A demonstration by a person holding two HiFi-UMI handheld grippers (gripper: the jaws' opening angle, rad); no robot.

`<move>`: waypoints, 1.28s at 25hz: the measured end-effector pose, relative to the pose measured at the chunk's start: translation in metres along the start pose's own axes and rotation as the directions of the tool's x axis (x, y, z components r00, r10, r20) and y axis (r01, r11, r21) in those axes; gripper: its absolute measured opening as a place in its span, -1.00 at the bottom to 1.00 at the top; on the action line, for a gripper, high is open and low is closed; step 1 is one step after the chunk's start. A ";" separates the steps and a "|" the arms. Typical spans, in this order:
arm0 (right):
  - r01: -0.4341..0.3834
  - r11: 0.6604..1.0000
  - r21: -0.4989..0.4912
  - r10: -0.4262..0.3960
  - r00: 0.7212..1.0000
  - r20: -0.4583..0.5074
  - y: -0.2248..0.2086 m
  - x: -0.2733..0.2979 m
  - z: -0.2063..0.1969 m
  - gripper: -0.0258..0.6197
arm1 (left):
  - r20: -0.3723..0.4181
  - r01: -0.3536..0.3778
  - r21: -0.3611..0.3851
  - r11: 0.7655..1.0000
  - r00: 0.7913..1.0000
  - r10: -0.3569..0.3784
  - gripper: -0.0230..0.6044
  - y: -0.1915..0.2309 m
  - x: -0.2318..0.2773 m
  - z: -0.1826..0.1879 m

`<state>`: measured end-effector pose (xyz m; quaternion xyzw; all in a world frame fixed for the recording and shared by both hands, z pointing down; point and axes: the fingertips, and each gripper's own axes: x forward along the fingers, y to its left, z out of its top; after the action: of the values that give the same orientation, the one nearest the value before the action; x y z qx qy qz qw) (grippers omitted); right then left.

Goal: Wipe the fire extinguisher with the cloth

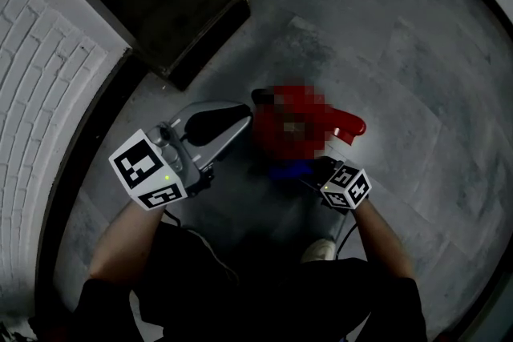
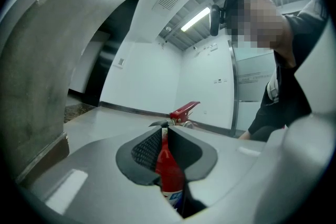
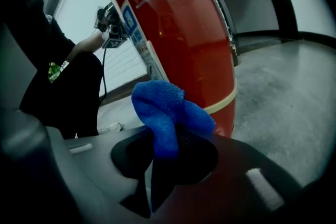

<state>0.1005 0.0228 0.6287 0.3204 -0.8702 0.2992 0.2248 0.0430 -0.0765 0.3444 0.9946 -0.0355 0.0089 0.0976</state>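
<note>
The red fire extinguisher (image 1: 346,125) stands on the grey floor, seen from above in the head view. My left gripper (image 1: 244,118) reaches its top from the left. In the left gripper view the jaws of the left gripper (image 2: 164,131) are shut, their tips at a black part just below the red handle (image 2: 184,109), with a slice of the red body (image 2: 169,165) showing behind the pads. My right gripper (image 1: 317,169) is shut on a blue cloth (image 1: 288,170). In the right gripper view the cloth (image 3: 165,113) bulges out of the right gripper (image 3: 170,139) and lies against the extinguisher's (image 3: 173,34) lower body, near a cream band.
A white brick wall (image 1: 48,92) runs along the left, and a dark opening with a raised sill (image 1: 192,44) lies behind the extinguisher. The person's knees and a white shoe (image 1: 321,251) are close in front. Grey tiled floor (image 1: 417,52) spreads to the right.
</note>
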 end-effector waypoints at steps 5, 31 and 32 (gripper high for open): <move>0.049 0.997 0.065 -0.045 0.997 -0.066 -0.015 0.019 -0.024 -0.71 | -0.025 -0.006 -0.008 1.000 1.000 0.006 -0.81 0.005 0.001 -0.009; 0.196 0.970 0.144 -0.143 0.939 -0.314 -0.046 0.056 -0.099 -0.71 | -0.132 -0.063 -0.024 0.998 0.989 0.059 -0.81 0.001 -0.010 -0.025; 0.207 0.963 0.174 -0.146 0.939 -0.312 -0.048 0.056 -0.098 -0.71 | -0.132 -0.090 -0.016 0.996 0.987 0.087 -0.81 0.006 -0.012 -0.021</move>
<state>0.1142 0.0349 0.7501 0.3705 -0.7590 0.4100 0.3445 0.0308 -0.0770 0.3658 0.9881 -0.0733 0.0781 0.1100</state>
